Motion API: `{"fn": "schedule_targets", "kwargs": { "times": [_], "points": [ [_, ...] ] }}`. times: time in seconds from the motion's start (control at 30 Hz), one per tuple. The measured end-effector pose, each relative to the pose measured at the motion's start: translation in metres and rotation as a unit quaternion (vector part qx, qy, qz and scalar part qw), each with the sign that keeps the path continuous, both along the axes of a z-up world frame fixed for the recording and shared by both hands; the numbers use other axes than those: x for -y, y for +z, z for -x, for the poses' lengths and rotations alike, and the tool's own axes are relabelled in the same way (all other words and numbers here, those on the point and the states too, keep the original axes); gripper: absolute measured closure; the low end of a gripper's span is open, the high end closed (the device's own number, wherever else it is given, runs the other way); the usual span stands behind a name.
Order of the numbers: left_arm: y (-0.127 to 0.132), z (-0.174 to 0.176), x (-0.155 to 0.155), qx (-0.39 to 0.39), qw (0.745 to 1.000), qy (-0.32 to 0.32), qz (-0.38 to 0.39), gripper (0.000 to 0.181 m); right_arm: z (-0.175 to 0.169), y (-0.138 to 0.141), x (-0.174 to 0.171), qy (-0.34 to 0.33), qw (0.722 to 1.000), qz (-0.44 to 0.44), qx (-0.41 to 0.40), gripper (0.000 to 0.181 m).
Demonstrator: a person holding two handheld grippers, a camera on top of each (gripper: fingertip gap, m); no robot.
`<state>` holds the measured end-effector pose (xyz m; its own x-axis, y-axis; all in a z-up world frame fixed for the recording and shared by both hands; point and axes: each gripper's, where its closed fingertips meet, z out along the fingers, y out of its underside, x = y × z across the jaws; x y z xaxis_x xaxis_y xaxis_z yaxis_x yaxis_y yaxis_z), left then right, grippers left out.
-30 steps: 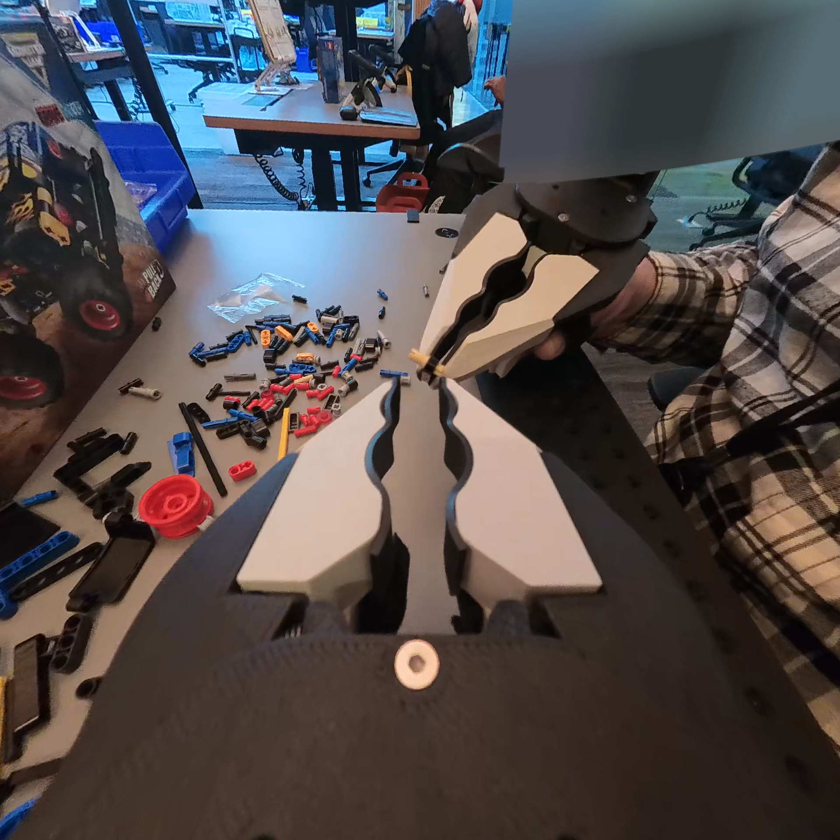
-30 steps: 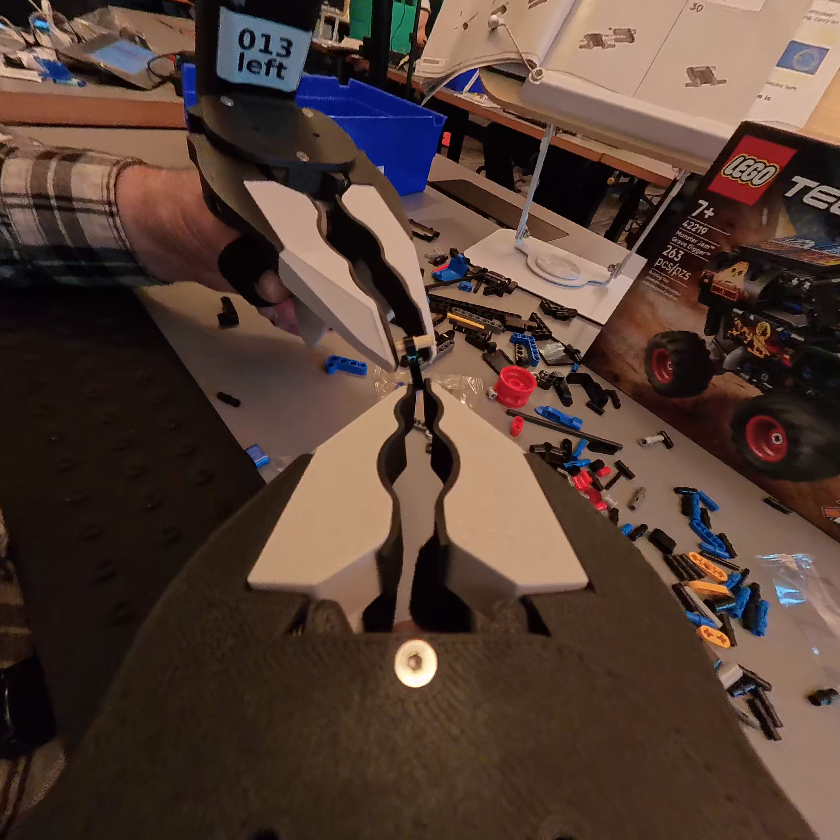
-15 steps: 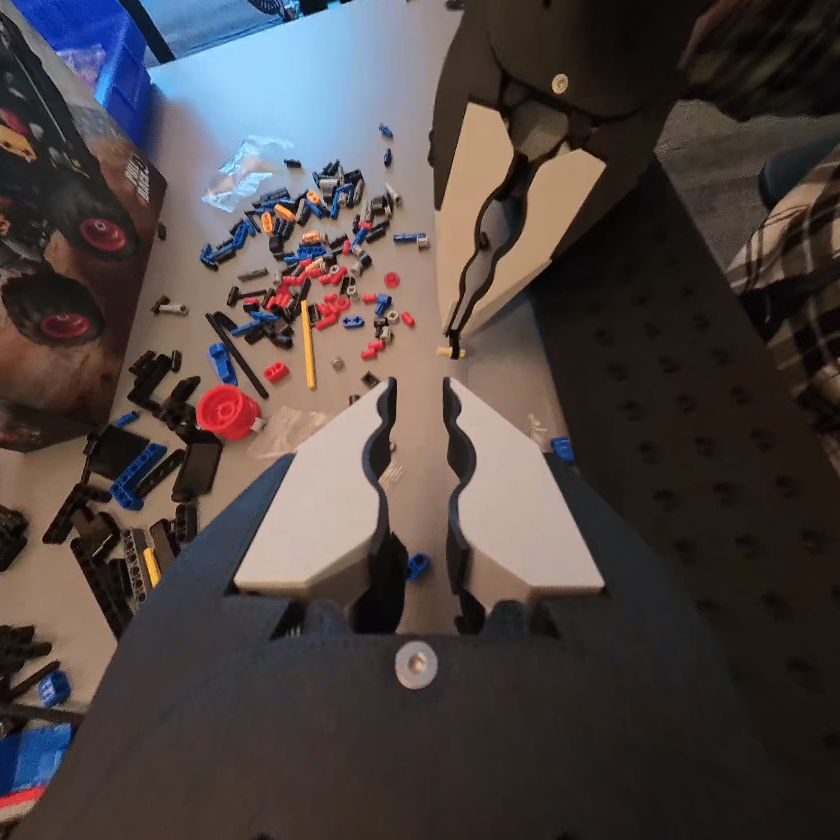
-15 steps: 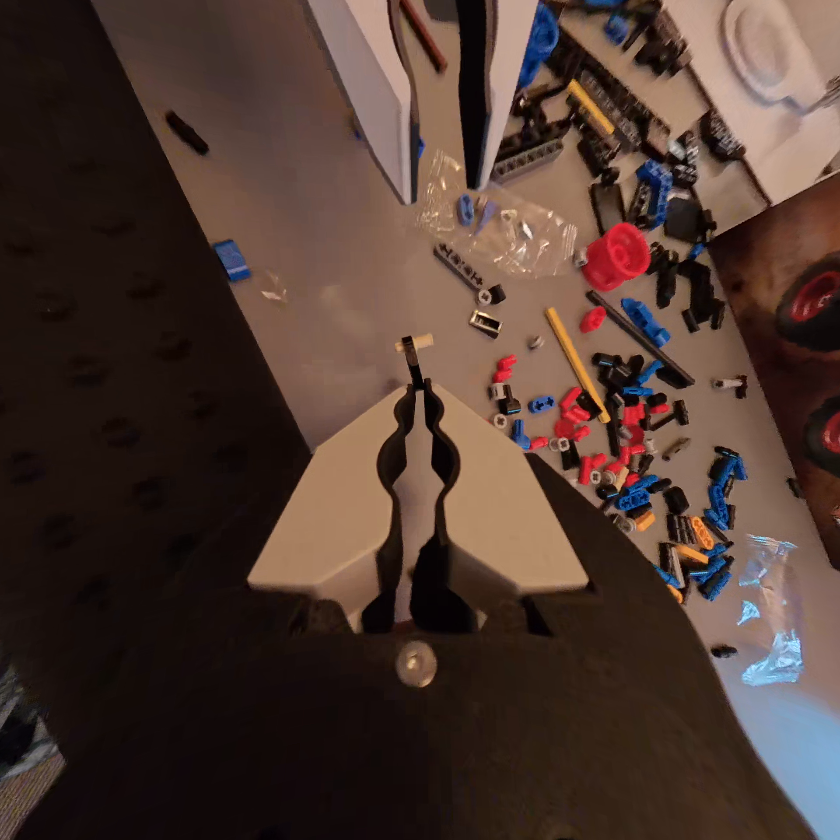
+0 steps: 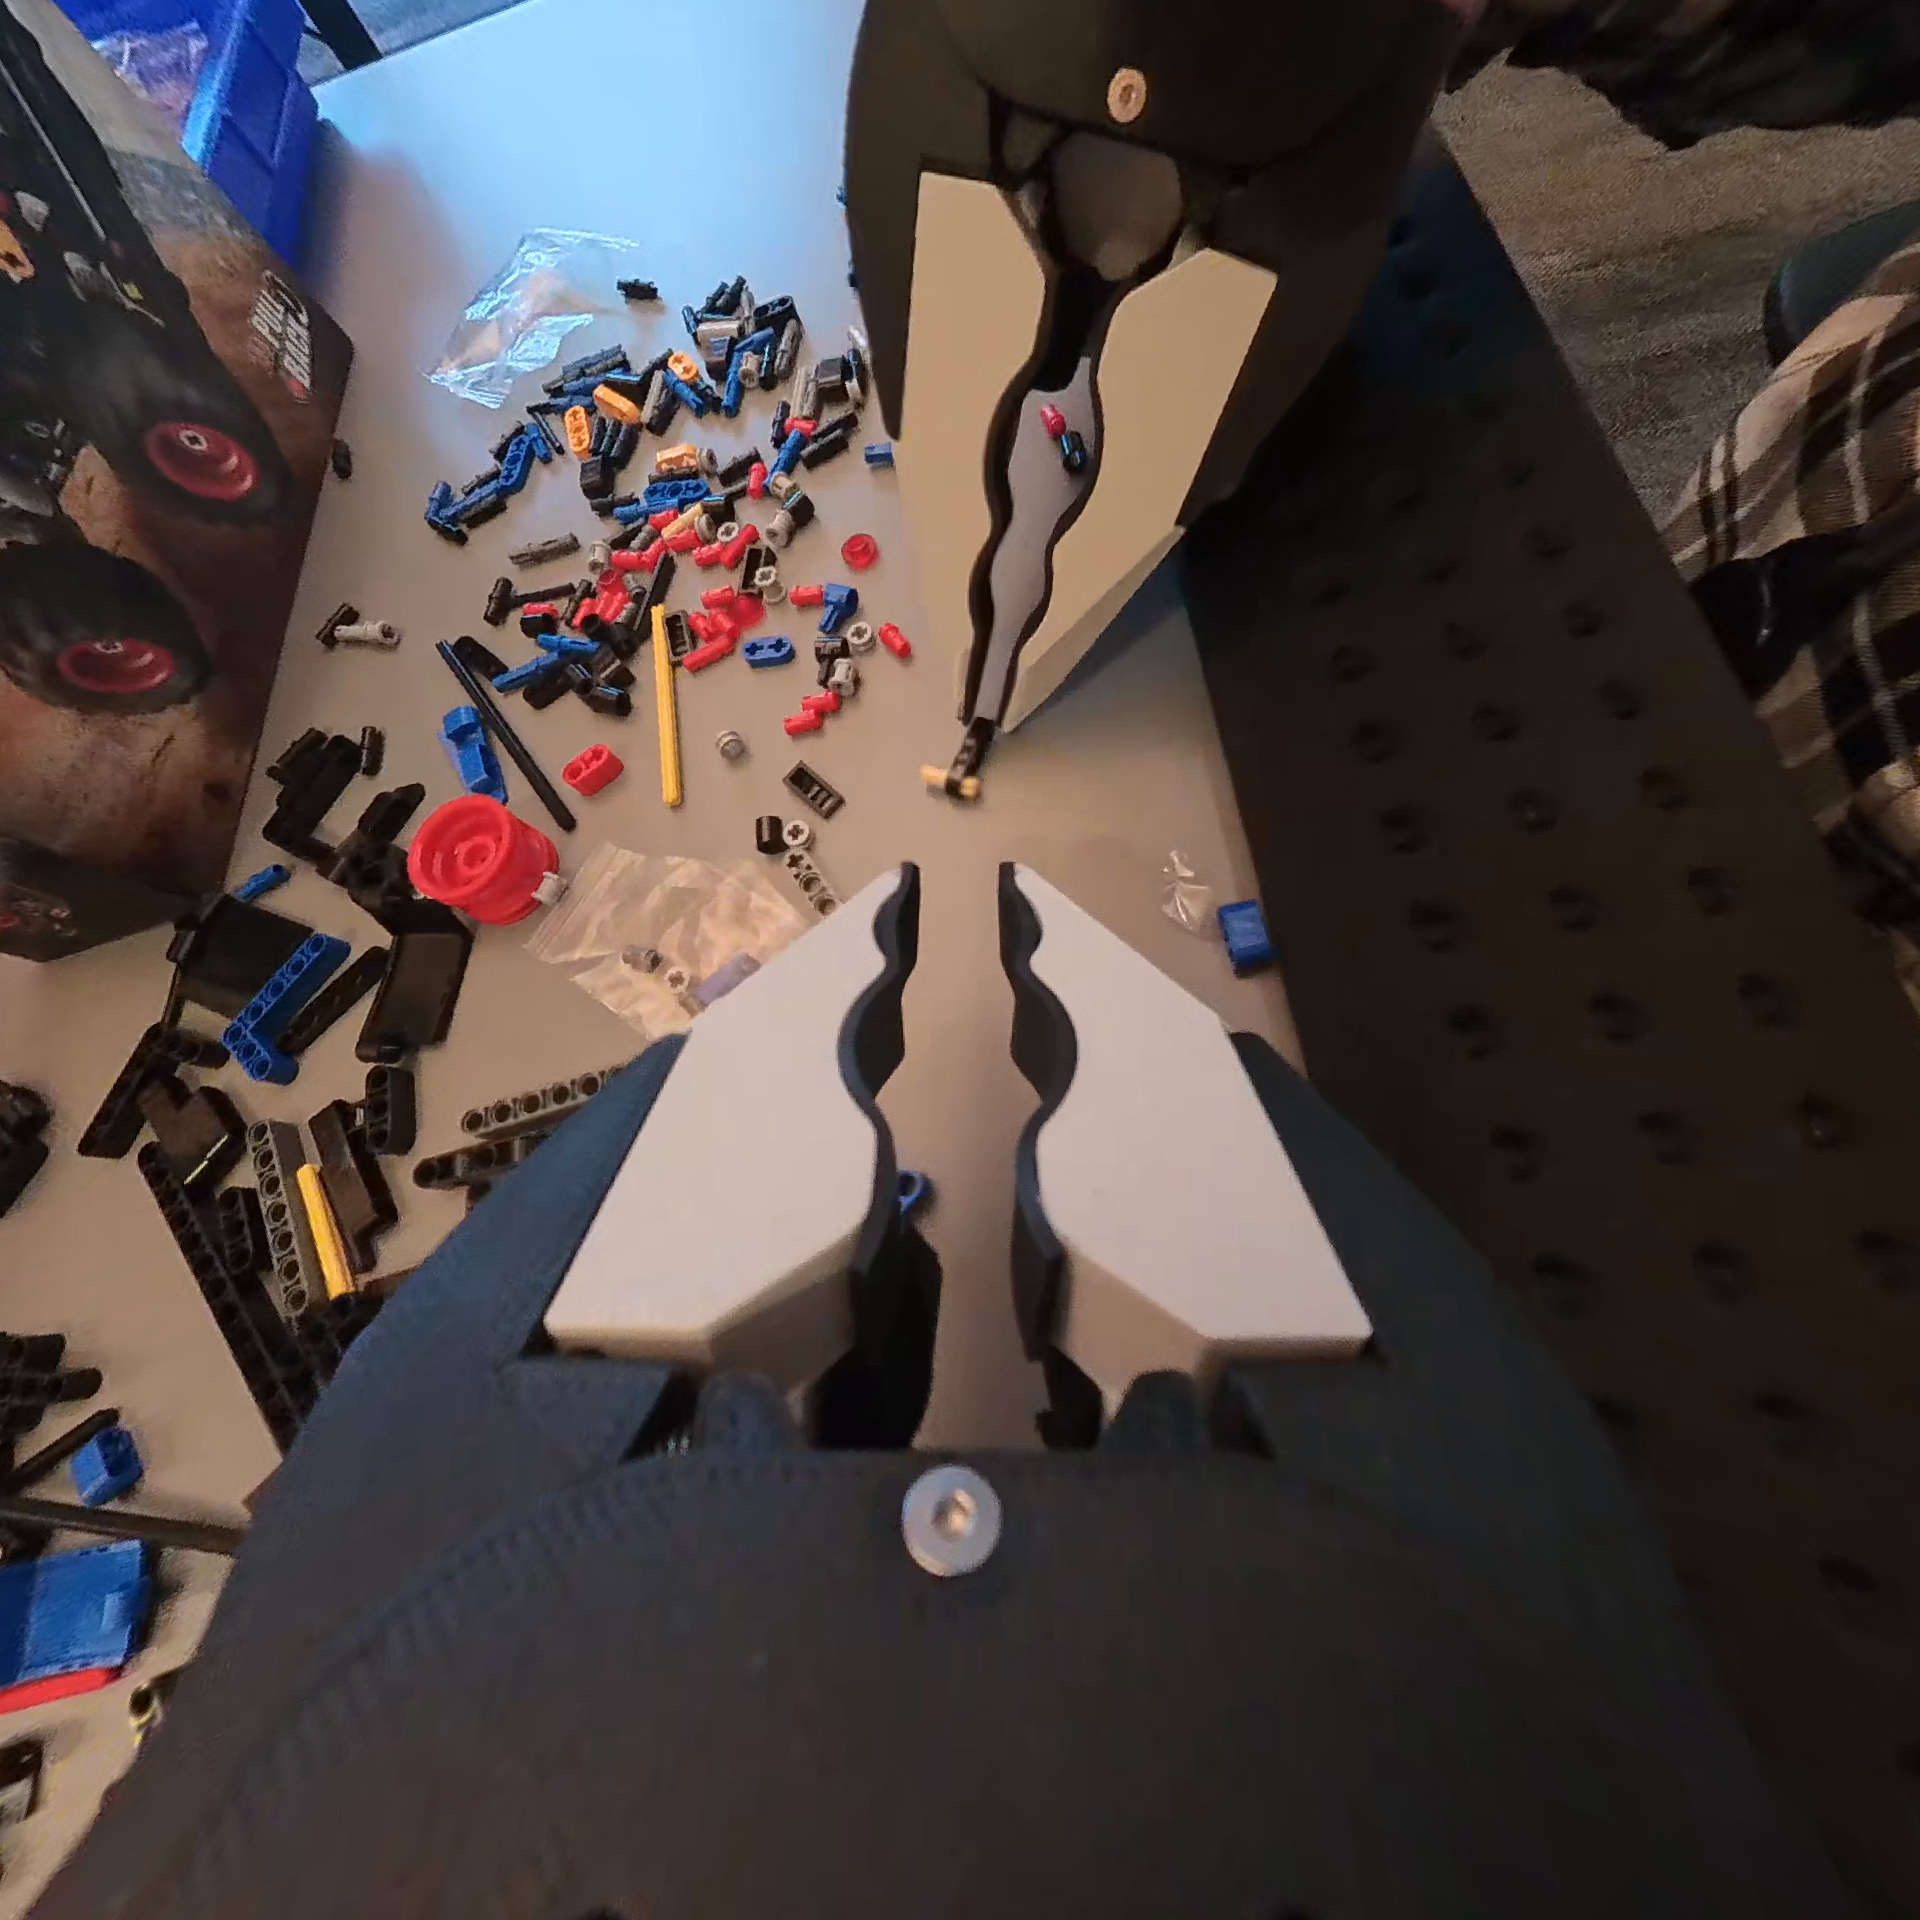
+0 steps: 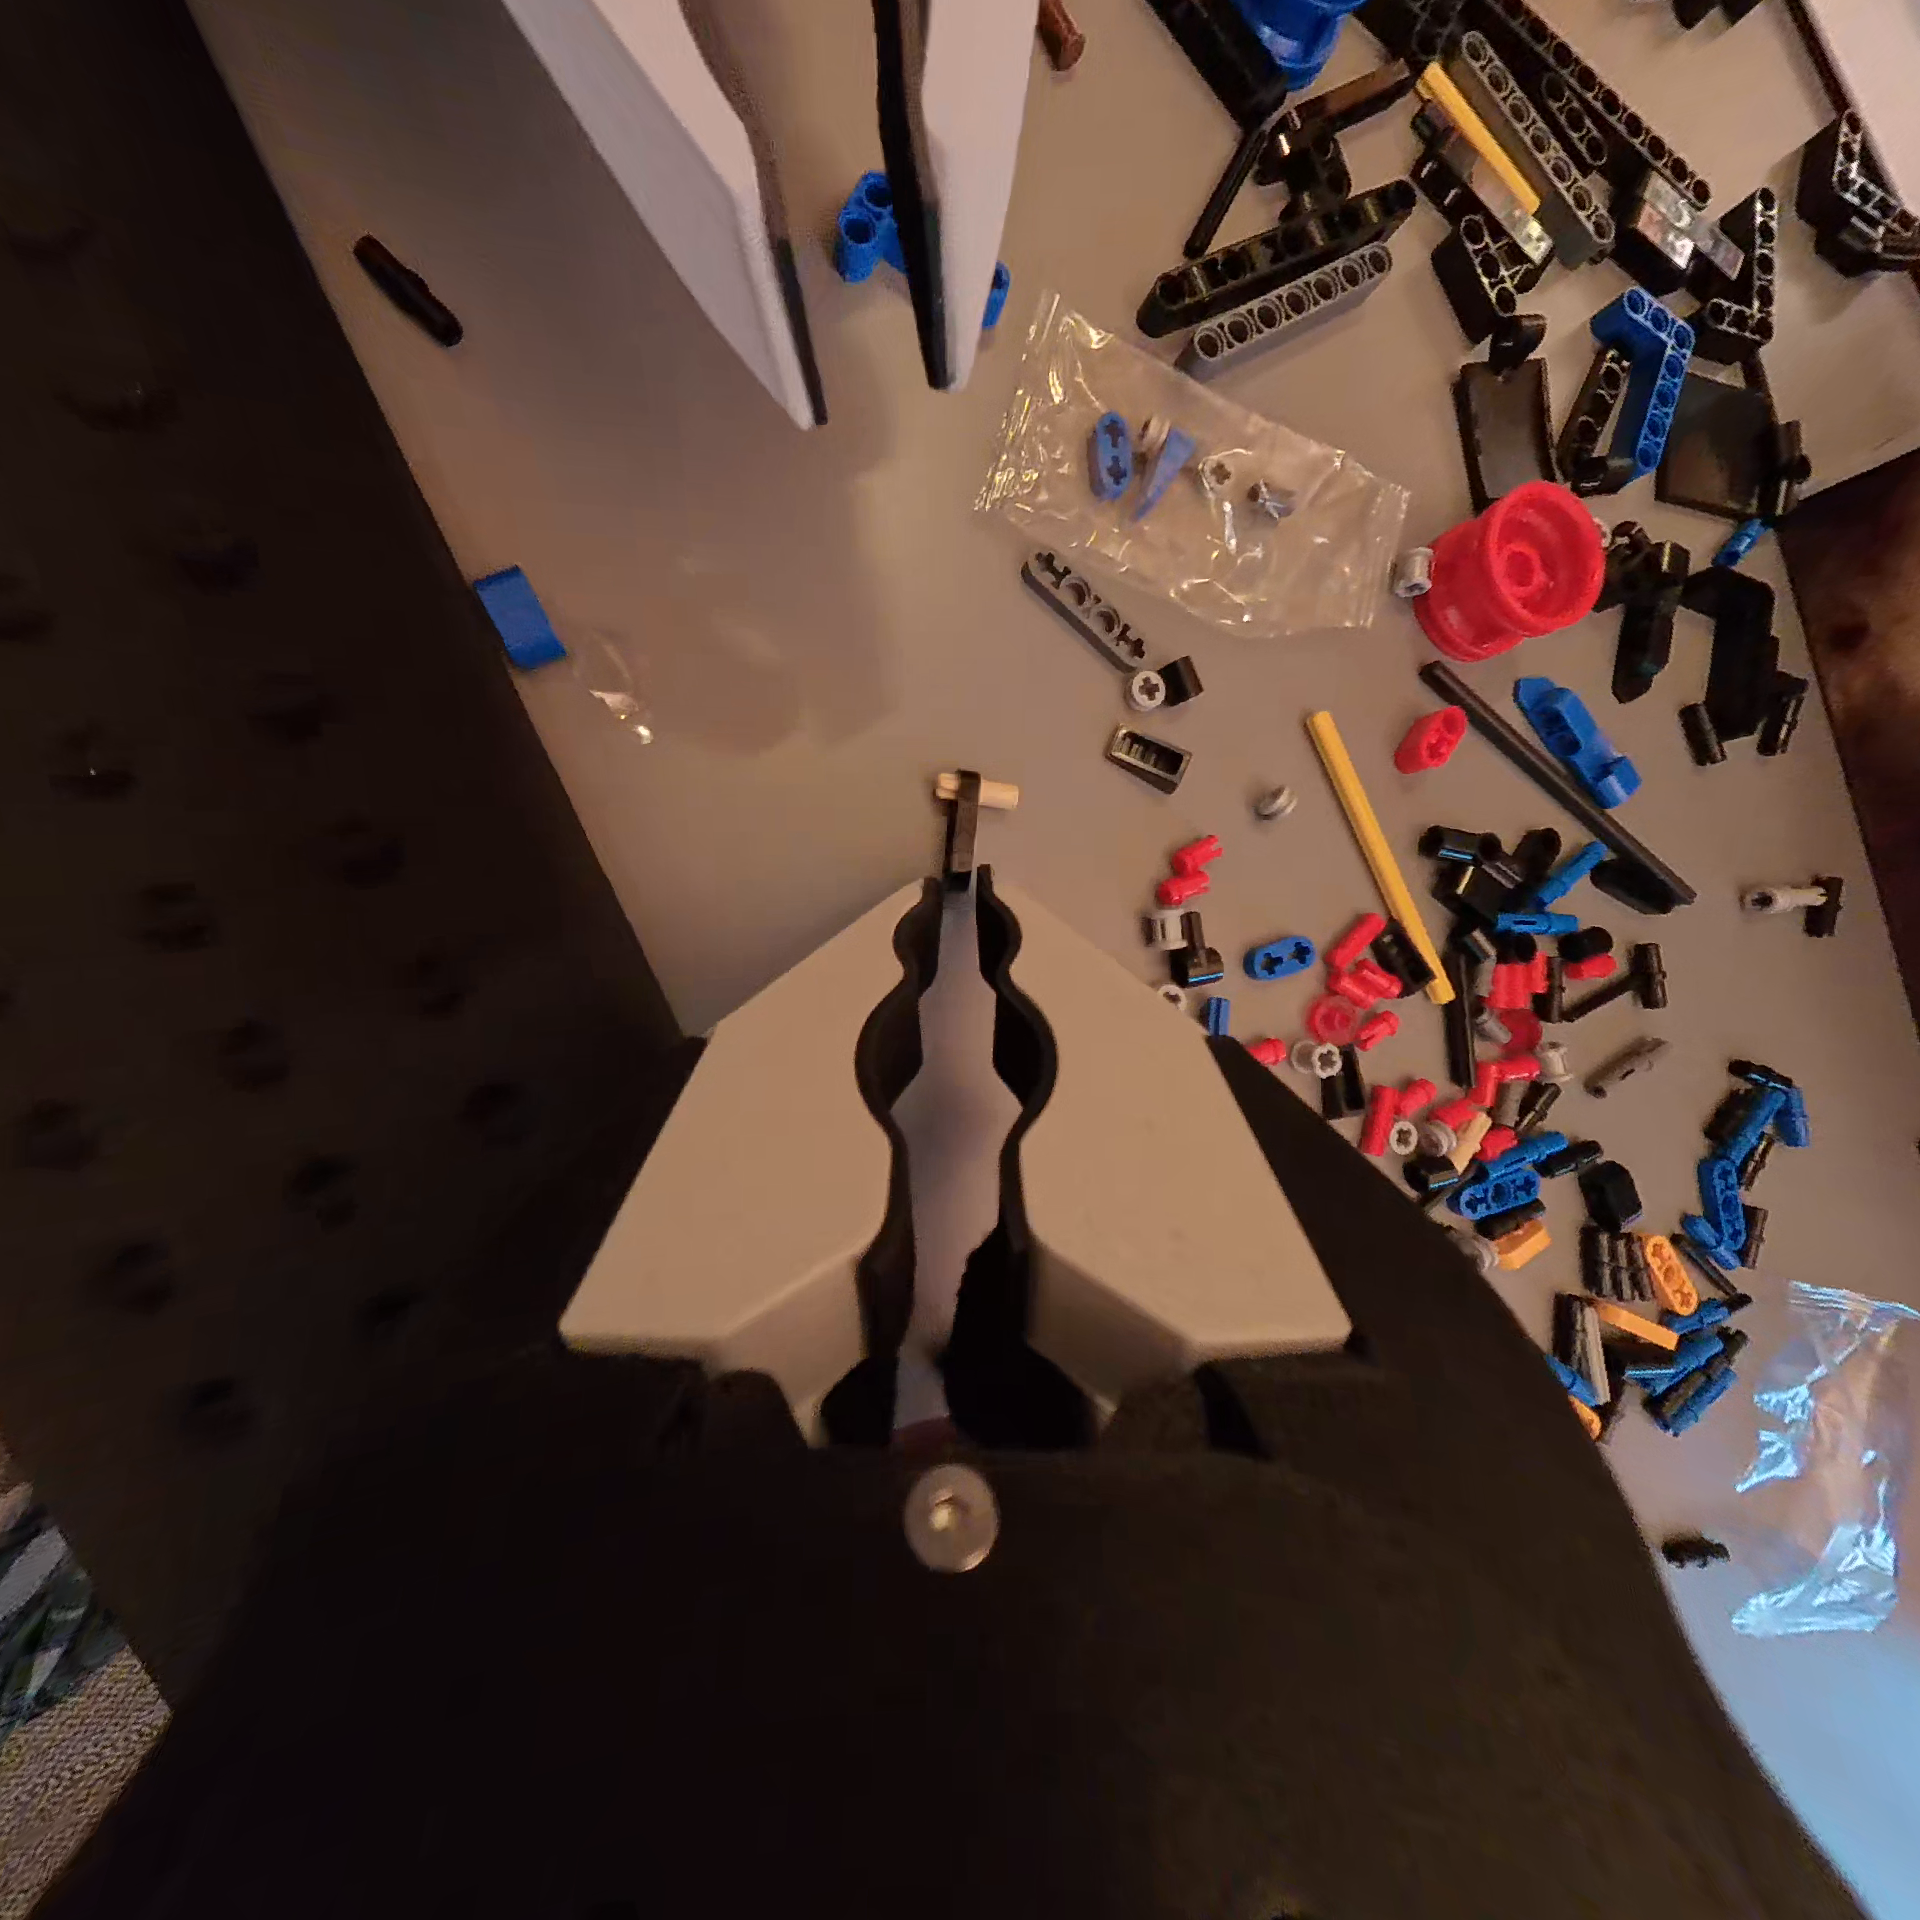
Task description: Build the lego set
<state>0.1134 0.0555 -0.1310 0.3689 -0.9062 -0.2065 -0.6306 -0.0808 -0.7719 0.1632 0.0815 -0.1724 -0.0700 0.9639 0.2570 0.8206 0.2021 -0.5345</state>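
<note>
My right gripper (image 6: 958,883) is shut on a small black piece with a tan pin through its far end (image 6: 971,800), held low over the grey table (image 6: 727,582). In the left wrist view the right gripper (image 5: 977,722) points down at the table with that piece (image 5: 961,774) at its tips. My left gripper (image 5: 956,883) is open and empty, a short way in front of the piece. In the right wrist view it (image 6: 883,400) hangs over a blue piece (image 6: 868,229).
A red wheel (image 5: 483,862), a clear bag of small parts (image 5: 675,935), a yellow axle (image 5: 665,707) and a heap of several small pins (image 5: 675,540) lie to the left. Black beams (image 5: 260,1195) and the set's box (image 5: 104,520) are farther left. A black mat (image 5: 1558,935) lies to the right. Across from one pair of fingers to the other is roughly 8 centimetres.
Both grippers have tipped down from level to face the table and drawn apart. The right gripper has carried the black piece with the tan pin down near the tabletop.
</note>
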Motion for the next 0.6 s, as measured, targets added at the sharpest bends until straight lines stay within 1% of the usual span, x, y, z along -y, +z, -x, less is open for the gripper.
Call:
{"fn": "schedule_targets", "kwargs": {
  "times": [0.13, 0.3, 0.43, 0.53, 0.6],
  "points": [
    [-0.006, 0.001, 0.003, -0.012, 1.0, -0.001, -0.003, 0.167, 0.0, 0.005, -0.001, -0.001, 1.0, 0.004, -0.008, 0.171],
    [-0.003, 0.001, 0.003, -0.017, 1.0, 0.0, -0.019, 0.167, -0.001, 0.02, -0.002, 0.002, 0.999, 0.02, -0.043, 0.169],
    [-0.001, -0.003, 0.006, -0.011, 0.999, -0.004, -0.031, 0.169, 0.002, 0.039, -0.022, -0.031, 0.994, 0.007, -0.107, 0.171],
    [0.001, -0.01, 0.009, -0.006, 0.999, -0.011, -0.042, 0.169, 0.008, 0.056, -0.041, -0.06, 0.982, -0.014, -0.176, 0.174],
    [0.0, -0.014, 0.011, -0.011, 0.999, -0.016, -0.051, 0.169, 0.011, 0.062, -0.053, -0.084, 0.974, -0.022, -0.209, 0.175]
  ]
}}
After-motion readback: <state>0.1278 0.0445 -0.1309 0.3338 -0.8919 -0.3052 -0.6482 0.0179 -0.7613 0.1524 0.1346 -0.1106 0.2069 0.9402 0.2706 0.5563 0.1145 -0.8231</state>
